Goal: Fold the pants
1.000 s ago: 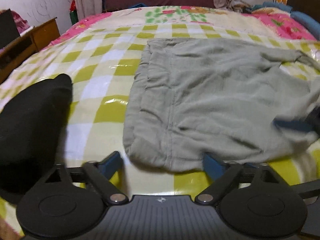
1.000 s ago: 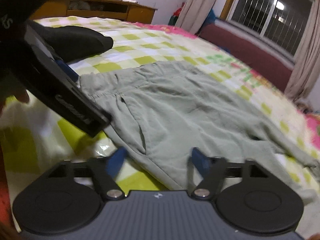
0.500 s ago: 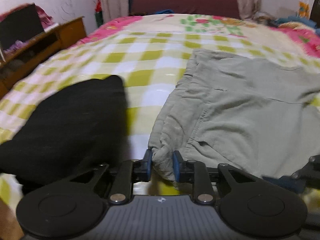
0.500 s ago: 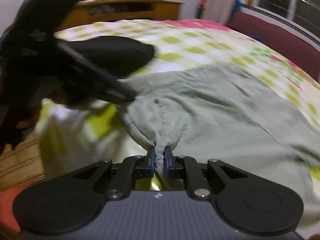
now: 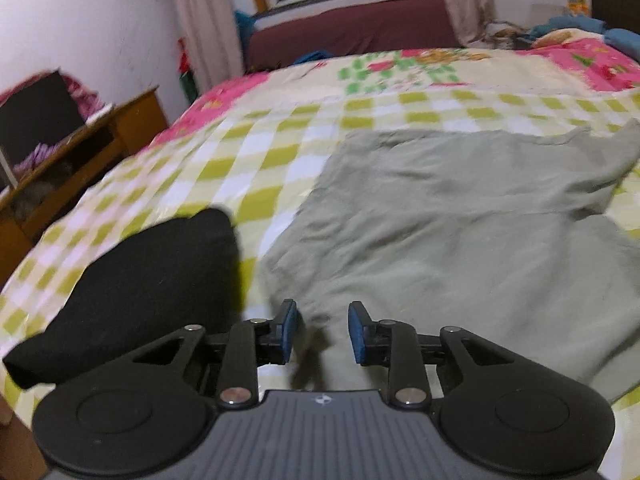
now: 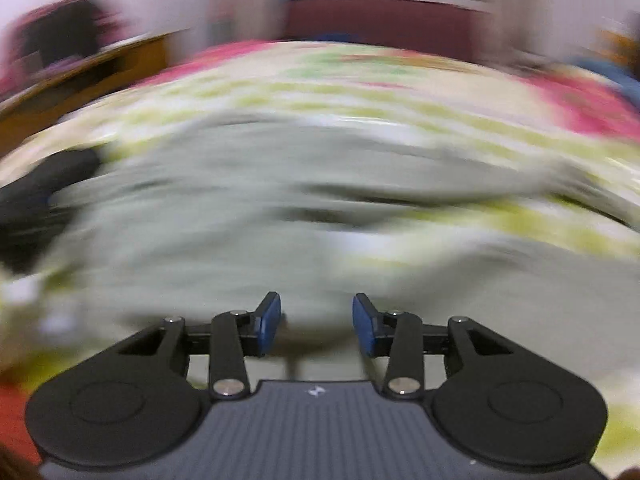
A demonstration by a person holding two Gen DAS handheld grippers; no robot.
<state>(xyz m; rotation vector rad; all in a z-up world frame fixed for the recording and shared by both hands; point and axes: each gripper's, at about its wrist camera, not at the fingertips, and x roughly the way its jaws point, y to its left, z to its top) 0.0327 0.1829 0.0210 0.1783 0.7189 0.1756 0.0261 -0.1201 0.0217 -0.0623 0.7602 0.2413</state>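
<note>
The grey-green pants (image 5: 452,236) lie on the checked bedspread (image 5: 256,152), with a fold of cloth across their near part. My left gripper (image 5: 322,330) is open, its blue pads either side of the near edge of the pants without gripping it. My right gripper (image 6: 316,322) is open over the pants (image 6: 240,216); that view is heavily blurred by motion.
A black folded garment (image 5: 136,284) lies on the bed left of the pants, and shows blurred in the right wrist view (image 6: 36,192). A wooden desk (image 5: 60,160) stands beyond the bed's left edge. A maroon sofa (image 5: 352,32) and window are at the far end.
Both grippers were shut on the near edge of the pants half a second ago; both have let go and opened. The right gripper is moving fast.
</note>
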